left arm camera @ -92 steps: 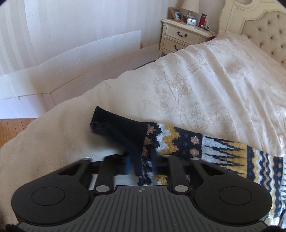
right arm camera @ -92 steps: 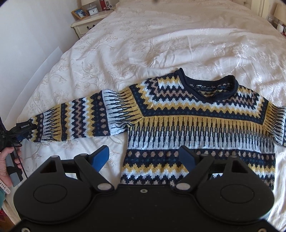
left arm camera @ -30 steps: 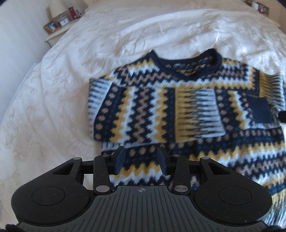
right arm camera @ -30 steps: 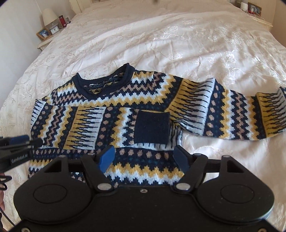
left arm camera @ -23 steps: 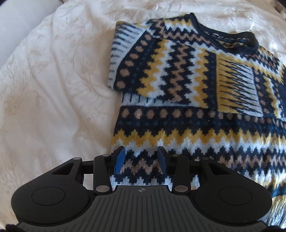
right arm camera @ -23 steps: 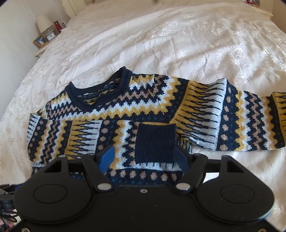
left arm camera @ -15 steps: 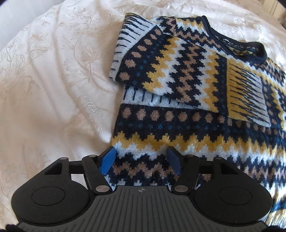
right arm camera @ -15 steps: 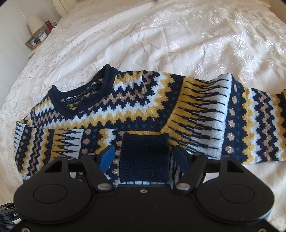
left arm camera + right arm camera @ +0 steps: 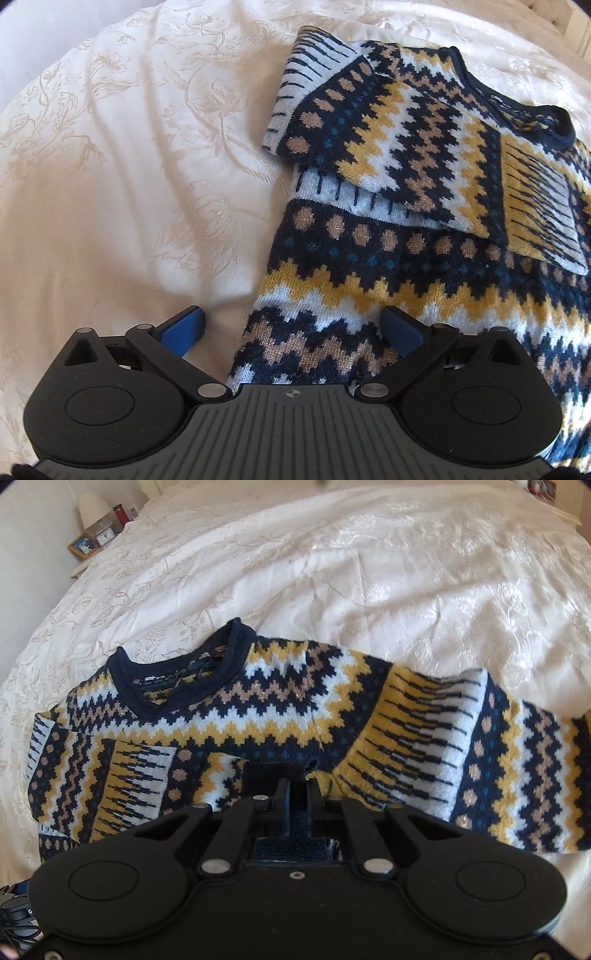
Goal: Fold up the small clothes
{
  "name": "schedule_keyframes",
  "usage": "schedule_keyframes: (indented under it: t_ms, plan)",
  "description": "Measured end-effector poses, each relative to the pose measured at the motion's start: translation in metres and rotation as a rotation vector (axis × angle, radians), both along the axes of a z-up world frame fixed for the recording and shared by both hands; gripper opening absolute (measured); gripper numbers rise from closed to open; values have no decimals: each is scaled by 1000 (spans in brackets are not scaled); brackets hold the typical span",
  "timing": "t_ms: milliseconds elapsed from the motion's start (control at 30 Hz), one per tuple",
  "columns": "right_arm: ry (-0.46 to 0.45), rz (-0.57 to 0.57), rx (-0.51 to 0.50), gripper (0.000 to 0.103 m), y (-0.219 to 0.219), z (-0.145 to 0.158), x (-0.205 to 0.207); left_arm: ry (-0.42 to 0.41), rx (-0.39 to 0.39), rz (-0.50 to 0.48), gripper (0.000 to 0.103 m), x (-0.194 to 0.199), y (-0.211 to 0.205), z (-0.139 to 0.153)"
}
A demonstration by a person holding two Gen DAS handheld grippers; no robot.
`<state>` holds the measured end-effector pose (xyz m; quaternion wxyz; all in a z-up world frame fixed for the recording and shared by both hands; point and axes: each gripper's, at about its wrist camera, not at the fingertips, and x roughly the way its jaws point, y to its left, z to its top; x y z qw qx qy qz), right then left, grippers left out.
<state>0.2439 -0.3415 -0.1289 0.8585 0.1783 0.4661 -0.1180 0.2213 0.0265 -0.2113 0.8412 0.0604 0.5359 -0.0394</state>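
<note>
The right gripper (image 9: 297, 786) has just closed, and its jaws stand together, pinched on the navy cuff (image 9: 273, 771) of the sleeve folded across the sweater's (image 9: 280, 716) chest. Only the right wrist view shows this; it also takes in the neckline, the other sleeve (image 9: 517, 768) stretched out toward the right of the picture, and a bedside table (image 9: 86, 554) with a lamp, clock and photo frame at the far left corner of the bed.

The left gripper (image 9: 291, 330) has just been opening, and its jaws stand wide apart above the sweater's lower left corner; one blue pad (image 9: 183, 330) is over bare bedspread (image 9: 129, 184), the other over the knit, and neither presses on anything. The left wrist view alone shows the folded sleeve's (image 9: 388, 147) crease at the sweater's side edge.

The sweater lies flat on the white embroidered bedspread near the foot of the bed. Its hem is hidden behind both gripper bodies, and most of the cuff is covered by the right gripper's fingers.
</note>
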Motion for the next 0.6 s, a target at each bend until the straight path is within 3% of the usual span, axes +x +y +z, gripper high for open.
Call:
schedule_keyframes:
  t_ms: [167,367,467,533,600]
  plan:
    - [-28,-22,-73,13,-13,25,13,-27,6,13,103,-10,-1,5]
    - [126,-54,-92,14,-33,-17,30,-34,-8,9,103,-11,-3,4]
    - [160,-69,-97,26,-35,-31,28,-14,-15,5,103,-4,2,4]
    - [151,-98,-77,49,-38,-29,20,0,-18,7,103,-2,5,7]
    - [111,-132,-62,64,-42,-20,8,13,-18,10,103,-2,6,10]
